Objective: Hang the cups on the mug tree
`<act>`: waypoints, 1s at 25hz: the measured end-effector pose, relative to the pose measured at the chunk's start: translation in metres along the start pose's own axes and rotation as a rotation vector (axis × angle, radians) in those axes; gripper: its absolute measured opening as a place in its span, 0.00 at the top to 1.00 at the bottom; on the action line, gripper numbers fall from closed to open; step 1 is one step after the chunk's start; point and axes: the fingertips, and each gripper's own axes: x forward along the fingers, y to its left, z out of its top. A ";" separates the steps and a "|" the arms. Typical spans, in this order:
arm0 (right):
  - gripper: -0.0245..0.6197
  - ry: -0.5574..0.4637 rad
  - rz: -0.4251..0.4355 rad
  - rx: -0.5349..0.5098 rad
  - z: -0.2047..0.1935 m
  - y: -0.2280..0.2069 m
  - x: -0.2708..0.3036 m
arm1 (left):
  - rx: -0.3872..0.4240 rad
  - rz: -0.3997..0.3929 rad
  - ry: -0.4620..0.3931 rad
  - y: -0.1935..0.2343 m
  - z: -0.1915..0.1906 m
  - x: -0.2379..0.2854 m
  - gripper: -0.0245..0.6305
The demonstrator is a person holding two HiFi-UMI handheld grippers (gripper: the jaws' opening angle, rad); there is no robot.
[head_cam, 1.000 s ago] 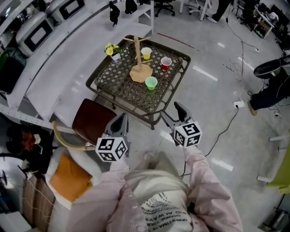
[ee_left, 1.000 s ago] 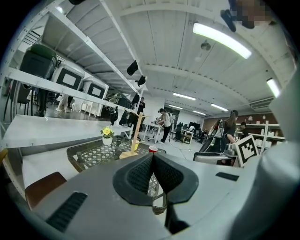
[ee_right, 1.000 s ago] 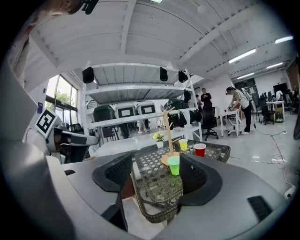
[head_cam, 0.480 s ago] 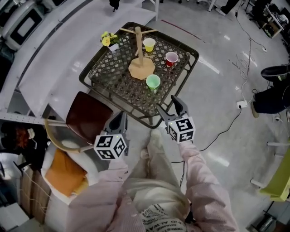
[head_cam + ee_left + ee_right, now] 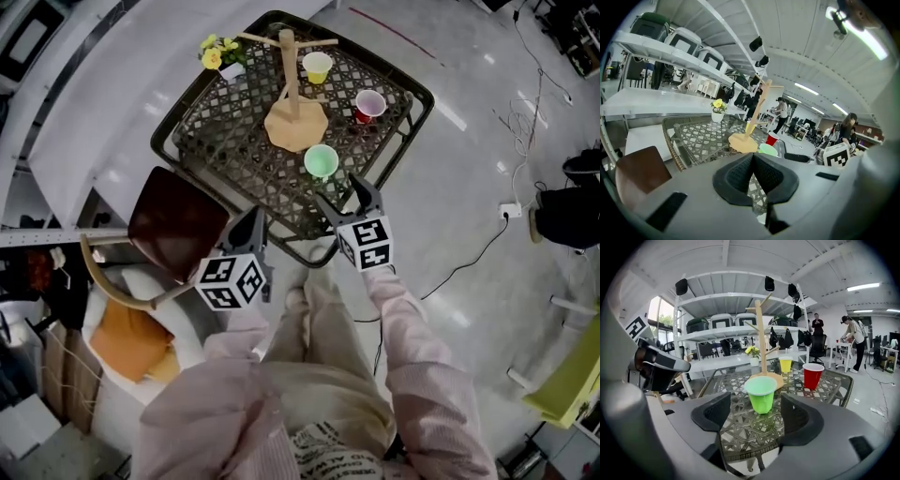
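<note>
My two pink sleeves (image 5: 403, 328) reach forward at the near edge of the scene, each hand carrying a gripper. The left gripper (image 5: 251, 227) hovers above the near left corner of the table, beside a brown chair seat (image 5: 178, 223); in the left gripper view its jaws (image 5: 753, 161) are pressed together with nothing between them. The right gripper (image 5: 345, 195) hangs over the near edge of the lattice table (image 5: 167, 161), its jaws spread wide and empty (image 5: 757, 420).

Just beyond those parted jaws, framed in the gap between them, the green cup (image 5: 321, 160) (image 5: 761, 393) stands upright on the tabletop, apart from both pads. Behind it the wooden mug tree (image 5: 293, 120) (image 5: 761, 333) stands on its flat base near the table's middle, its pegs bare.

To the right of the tree the red cup (image 5: 369, 105) (image 5: 813, 375) stands upright near the table's right rim. Farther back, just beyond the tree's base, stands the yellow cup (image 5: 317, 67) (image 5: 785, 364), also upright. All three cups are well apart from one another.

At the far left corner of the table sits a small white pot of yellow flowers (image 5: 217, 56).
</note>
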 end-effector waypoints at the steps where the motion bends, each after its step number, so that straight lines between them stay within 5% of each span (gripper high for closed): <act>1: 0.50 0.011 0.006 -0.004 -0.002 -0.002 0.006 | -0.005 0.004 0.003 0.001 -0.001 0.005 0.96; 25: 0.47 0.131 0.186 -0.103 -0.025 0.000 0.080 | -0.094 0.074 0.039 0.003 -0.016 0.048 0.96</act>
